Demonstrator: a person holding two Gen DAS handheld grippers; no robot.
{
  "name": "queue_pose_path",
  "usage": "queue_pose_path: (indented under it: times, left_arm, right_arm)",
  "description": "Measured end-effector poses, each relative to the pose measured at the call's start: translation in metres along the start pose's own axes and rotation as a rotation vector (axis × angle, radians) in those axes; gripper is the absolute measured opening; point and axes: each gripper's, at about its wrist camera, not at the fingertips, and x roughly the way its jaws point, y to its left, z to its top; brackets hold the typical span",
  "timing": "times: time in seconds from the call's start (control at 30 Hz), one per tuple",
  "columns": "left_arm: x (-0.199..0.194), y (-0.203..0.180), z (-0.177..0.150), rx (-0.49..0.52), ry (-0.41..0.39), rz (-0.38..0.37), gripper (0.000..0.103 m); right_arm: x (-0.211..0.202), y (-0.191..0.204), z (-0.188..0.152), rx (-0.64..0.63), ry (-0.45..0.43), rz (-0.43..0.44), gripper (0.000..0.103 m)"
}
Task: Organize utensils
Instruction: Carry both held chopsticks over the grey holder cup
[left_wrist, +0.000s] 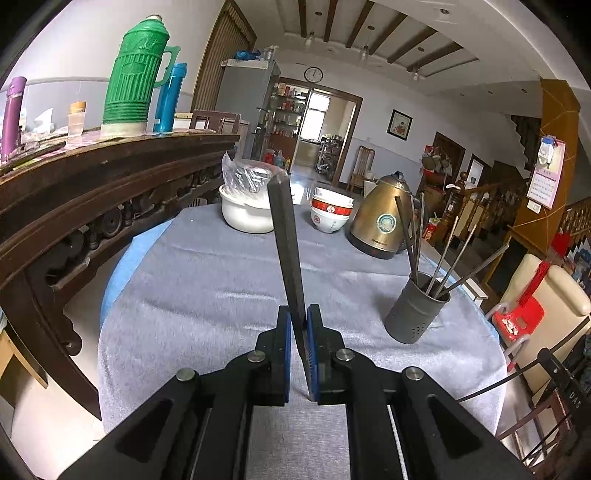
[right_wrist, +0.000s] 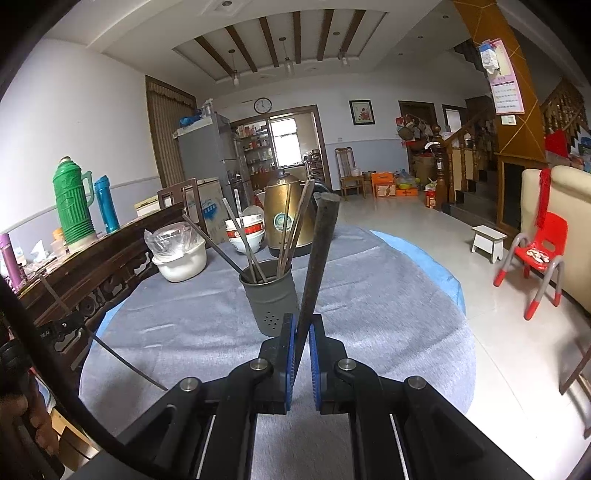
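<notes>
My left gripper (left_wrist: 299, 325) is shut on a dark chopstick (left_wrist: 284, 236) that points up and away over the grey cloth. A grey perforated utensil holder (left_wrist: 417, 310) with several chopsticks stands to its right. My right gripper (right_wrist: 300, 332) is shut on a second dark chopstick (right_wrist: 319, 251) that leans up and right, just in front of the holder (right_wrist: 271, 299). The left gripper with its chopstick (right_wrist: 122, 363) shows at the left edge of the right wrist view.
On the grey tablecloth (left_wrist: 207, 280) stand a white pot with a plastic bag (left_wrist: 245, 210), stacked red-and-white bowls (left_wrist: 330, 210) and a brass kettle (left_wrist: 382, 218). A dark wooden sideboard (left_wrist: 92, 192) with a green thermos (left_wrist: 135, 74) runs along the left. A red child's chair (right_wrist: 535, 254) stands on the floor.
</notes>
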Motion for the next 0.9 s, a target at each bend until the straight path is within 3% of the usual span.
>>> queue_pose_path:
  times: [0.9]
  left_arm:
    - [-0.007,-0.004,0.024,-0.035,-0.023,-0.046,0.008]
  right_arm:
    - [0.007,0.004,0.014,0.007,-0.011,0.029,0.007]
